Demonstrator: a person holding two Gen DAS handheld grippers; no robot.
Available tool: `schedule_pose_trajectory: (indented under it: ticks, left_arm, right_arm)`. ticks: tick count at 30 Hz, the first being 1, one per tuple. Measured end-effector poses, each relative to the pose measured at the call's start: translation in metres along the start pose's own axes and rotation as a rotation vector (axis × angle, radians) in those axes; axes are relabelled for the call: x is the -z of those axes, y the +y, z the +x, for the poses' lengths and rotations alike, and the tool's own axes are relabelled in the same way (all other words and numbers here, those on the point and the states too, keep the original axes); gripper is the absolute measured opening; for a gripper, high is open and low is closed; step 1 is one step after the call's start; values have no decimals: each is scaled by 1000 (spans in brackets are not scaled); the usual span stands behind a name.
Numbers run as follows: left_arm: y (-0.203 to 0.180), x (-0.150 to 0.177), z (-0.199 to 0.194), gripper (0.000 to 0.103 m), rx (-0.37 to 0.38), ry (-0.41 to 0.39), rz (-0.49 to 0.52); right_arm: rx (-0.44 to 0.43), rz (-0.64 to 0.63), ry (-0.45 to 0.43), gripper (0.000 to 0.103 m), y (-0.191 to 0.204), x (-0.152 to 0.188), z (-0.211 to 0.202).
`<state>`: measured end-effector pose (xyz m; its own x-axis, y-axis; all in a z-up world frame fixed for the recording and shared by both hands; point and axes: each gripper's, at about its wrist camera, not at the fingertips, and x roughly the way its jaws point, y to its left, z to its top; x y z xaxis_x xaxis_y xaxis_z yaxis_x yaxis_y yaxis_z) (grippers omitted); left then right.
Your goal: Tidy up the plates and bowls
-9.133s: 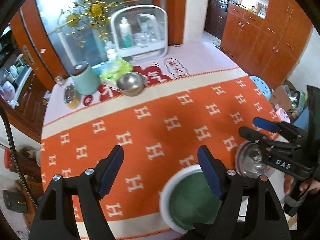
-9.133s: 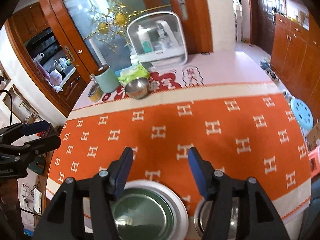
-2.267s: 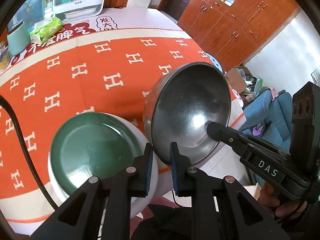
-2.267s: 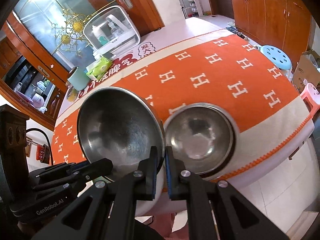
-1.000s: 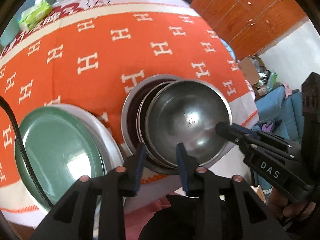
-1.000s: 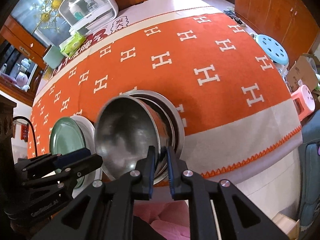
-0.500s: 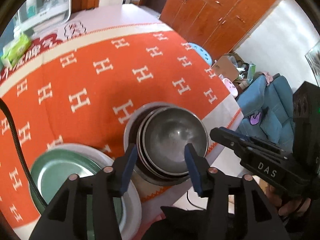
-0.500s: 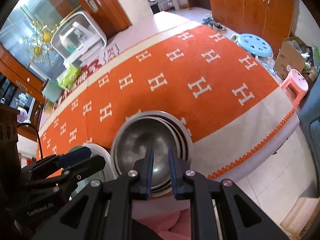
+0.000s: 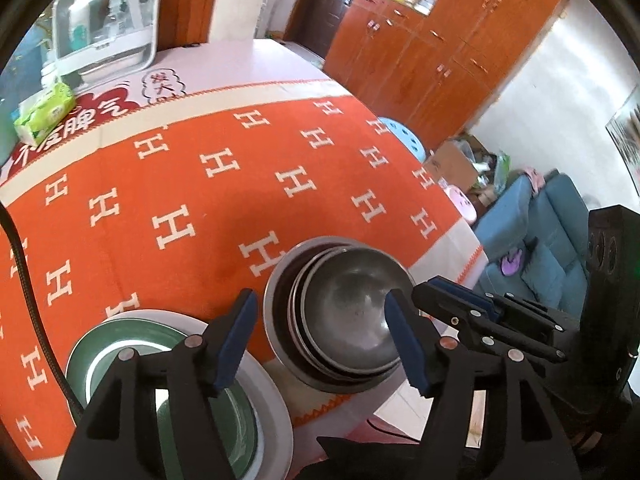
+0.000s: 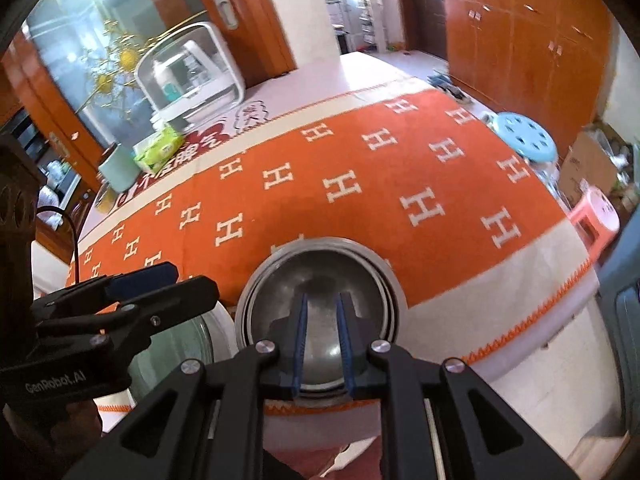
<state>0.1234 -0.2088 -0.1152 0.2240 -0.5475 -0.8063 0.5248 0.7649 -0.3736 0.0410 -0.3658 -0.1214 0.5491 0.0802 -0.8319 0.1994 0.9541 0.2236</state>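
our left gripper is opening, nothing between its pads, and it has lifted clear of the bowls. a second ago both grippers pinched the top bowl's rim; now it sits nested in the stack at the table's near edge, beside the plate. our right gripper looks nearly shut and empty above them. bowls seem done.
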Motion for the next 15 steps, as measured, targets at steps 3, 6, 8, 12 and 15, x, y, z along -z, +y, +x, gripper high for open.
schedule_pose_trajectory:
  ticks: [3,6,8,12,15]
  left_arm:
    - [-4,2,-1,71,-17,-30,-51]
    - [-9,5,0,72,-41,-61,-114]
    - [-15,8,1,74,-81,-69,-159]
    - [-23,15,2,81,-143,-89,-241]
    - [-28,20,1,81,-191,-97,-312]
  right_arm:
    - [-44,-64,23,15,-3,-6,3]
    - [-90,-131,36,18,-9,-12,4]
    - [-123,-169,49,28,-15,-17,5]
    - [-168,-228,69,40,-27,-26,6]
    - [-204,-267,81,43,-33,-33,8]
